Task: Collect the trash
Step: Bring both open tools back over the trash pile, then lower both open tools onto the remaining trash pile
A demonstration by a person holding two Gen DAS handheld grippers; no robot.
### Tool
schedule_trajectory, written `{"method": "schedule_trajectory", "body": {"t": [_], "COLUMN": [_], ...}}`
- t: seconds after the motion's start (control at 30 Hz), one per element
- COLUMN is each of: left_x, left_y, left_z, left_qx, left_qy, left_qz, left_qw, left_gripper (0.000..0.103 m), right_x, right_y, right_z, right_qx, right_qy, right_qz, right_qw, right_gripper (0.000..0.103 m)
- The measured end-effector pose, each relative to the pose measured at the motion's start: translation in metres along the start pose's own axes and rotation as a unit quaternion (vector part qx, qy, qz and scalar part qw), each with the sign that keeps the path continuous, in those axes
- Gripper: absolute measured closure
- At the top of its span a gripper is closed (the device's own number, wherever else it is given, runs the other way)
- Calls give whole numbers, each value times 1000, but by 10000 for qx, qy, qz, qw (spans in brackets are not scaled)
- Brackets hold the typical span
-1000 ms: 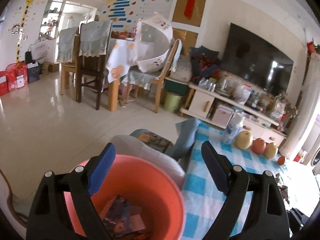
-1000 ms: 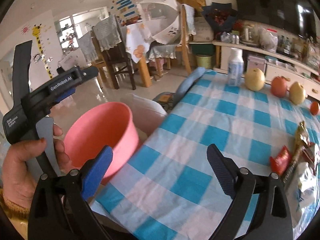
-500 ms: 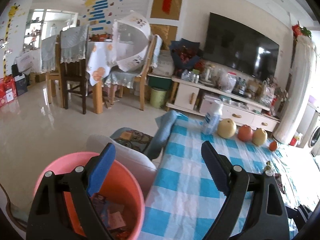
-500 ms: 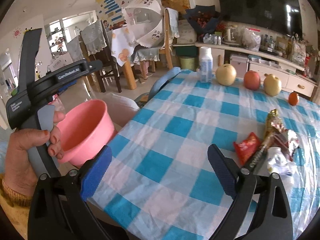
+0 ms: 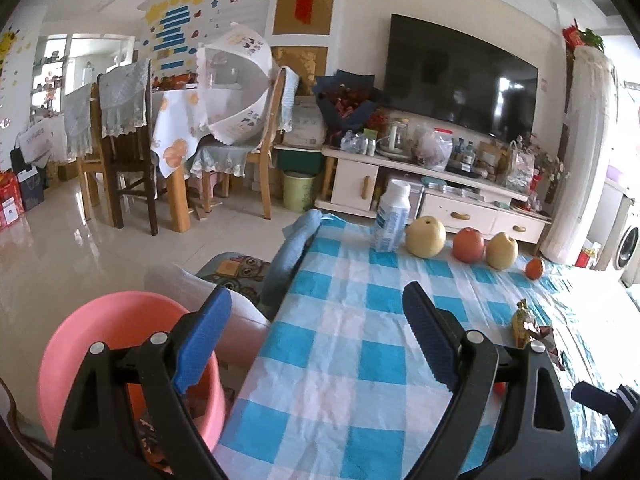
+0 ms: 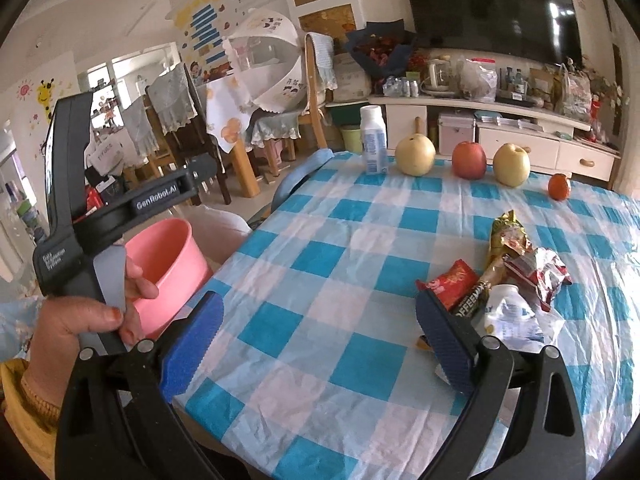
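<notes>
A table draped in a blue-and-white checked plastic cloth (image 6: 320,280) fills the near part of the room. The left gripper (image 5: 316,340), black-framed with blue pads, hangs over the table's left edge with its jaws standing wide apart and nothing between them. The right gripper (image 6: 320,344) is the same make and also gapes wide over the bare cloth, holding nothing; its right pad sits just beside the trash, and whether it touches I cannot tell.

The trash is a small heap on the right side of the table: a red snack packet (image 6: 452,282), a gold foil wrapper (image 6: 506,236), a crumpled red-and-silver wrapper (image 6: 540,268) and a crushed white plastic bottle with blue print (image 6: 510,314), all lying against one another. In the left view only the gold wrapper (image 5: 524,322) and a bit of the pile show, behind the right-hand finger.

Just off the table's left edge stands a round pink plastic tub (image 5: 120,336) (some wrappers already lie in its bottom, though they are mostly hidden by the gripper frame). A hand (image 6: 76,320) with a yellow cuff grips the left tool's handle in front of that tub.

Along the far edge stand an upright white bottle with a blue label (image 6: 374,140), a yellow pear (image 6: 415,151), a red apple (image 6: 469,160), another yellow pear (image 6: 511,165) and a small orange fruit (image 6: 559,187), well apart from the heap.
</notes>
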State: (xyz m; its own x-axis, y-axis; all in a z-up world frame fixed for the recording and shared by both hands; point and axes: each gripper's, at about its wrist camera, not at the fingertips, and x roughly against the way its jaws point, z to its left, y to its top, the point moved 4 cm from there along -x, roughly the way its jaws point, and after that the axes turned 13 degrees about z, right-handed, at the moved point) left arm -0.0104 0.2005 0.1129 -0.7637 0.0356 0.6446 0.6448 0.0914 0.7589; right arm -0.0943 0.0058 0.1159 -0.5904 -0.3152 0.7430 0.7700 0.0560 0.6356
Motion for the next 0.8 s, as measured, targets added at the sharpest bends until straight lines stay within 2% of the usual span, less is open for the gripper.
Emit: {"method": "schedule_trajectory", "body": {"t": [0.8], "left_x": [-9], "left_y": [-25], "left_z": [-67], "left_qx": [-461], "left_qy": [-131], "left_qz": [394], "left_qw": [9981], "left_gripper": [15], "right_x": [27], "right_y": [-7], "right_z": [-59], "right_qx": [-349], "right_qy": [-152], "right_qz": [-195], "right_qw": [9991], "right_gripper": [7]}}
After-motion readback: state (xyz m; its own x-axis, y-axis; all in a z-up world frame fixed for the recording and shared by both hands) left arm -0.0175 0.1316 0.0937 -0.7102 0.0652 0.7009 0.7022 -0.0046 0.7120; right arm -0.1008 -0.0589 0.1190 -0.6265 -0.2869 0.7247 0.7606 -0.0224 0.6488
